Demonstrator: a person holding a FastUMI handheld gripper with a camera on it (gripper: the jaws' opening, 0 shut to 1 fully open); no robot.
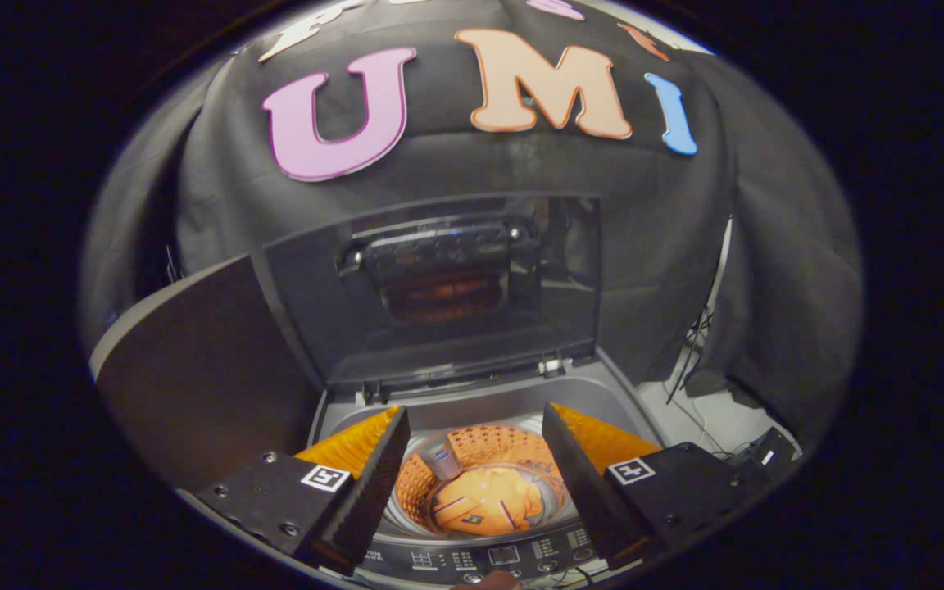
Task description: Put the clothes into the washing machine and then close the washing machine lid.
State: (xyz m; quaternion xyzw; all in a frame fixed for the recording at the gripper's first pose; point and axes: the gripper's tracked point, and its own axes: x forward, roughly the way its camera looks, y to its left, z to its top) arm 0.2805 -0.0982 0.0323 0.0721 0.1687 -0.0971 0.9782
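Gripper (472, 483): my 2 fingers spread wide, released, grasping nothing.
Clothes (488, 504): orange garment I see between the fingers, lying inside the drum.
Washing machine (488, 401): just ahead, below my fingers.
Lid (439, 287): raised upright behind the drum.

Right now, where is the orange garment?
In the gripper view, the orange garment lies down in the washing machine drum, seen through the gap between the open gripper fingers, below the raised lid.
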